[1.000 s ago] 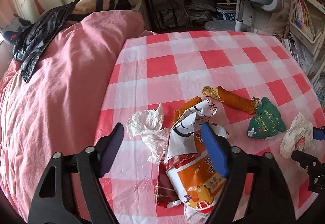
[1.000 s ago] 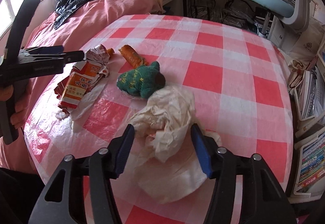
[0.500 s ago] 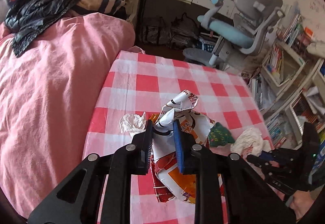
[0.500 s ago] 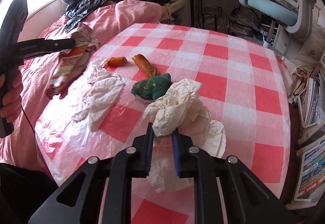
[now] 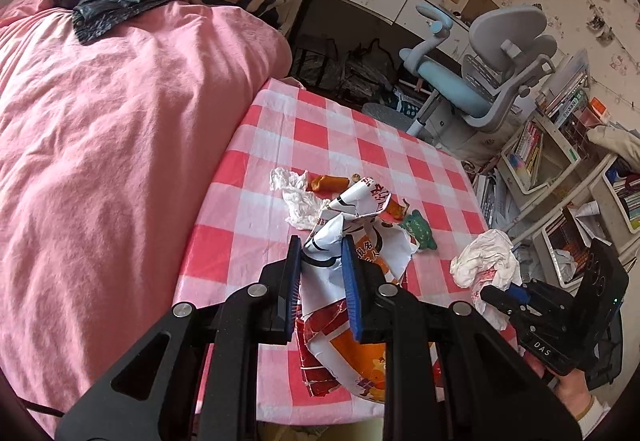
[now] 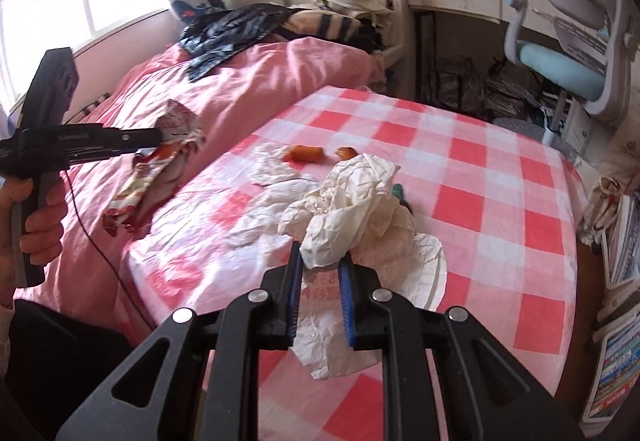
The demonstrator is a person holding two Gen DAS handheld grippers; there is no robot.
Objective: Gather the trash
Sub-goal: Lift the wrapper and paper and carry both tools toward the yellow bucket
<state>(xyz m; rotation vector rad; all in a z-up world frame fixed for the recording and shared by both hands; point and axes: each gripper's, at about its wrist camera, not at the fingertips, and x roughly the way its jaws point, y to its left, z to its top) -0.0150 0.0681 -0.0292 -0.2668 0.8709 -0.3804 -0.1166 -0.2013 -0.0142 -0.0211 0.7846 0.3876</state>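
left tongs [image 5: 320, 273] clamped on snack wrapper [image 5: 352, 325], lifted off worktop [image 5: 360, 145]. right tongs [image 6: 320, 281] pinching crumpled paper [image 6: 348, 209] above it. risk: paper's loose tail slips free, grip only on an edge.

- We record the left tool [image 5: 320, 281]: matte black frame with triangular cut-outs, silver round screws at the pivots, two ribbed blue pads [image 5: 350, 289].
- We record the right tool [image 6: 319, 293]: same black frame, silver screws, blue pads; seen side-on from the left wrist, its body bears white "DAS" lettering and a small green light.
- A thin black cable [image 6: 94, 237] hangs beneath the left tool's handle.
- A pale cuff [image 5: 592, 411] at the right wrist.
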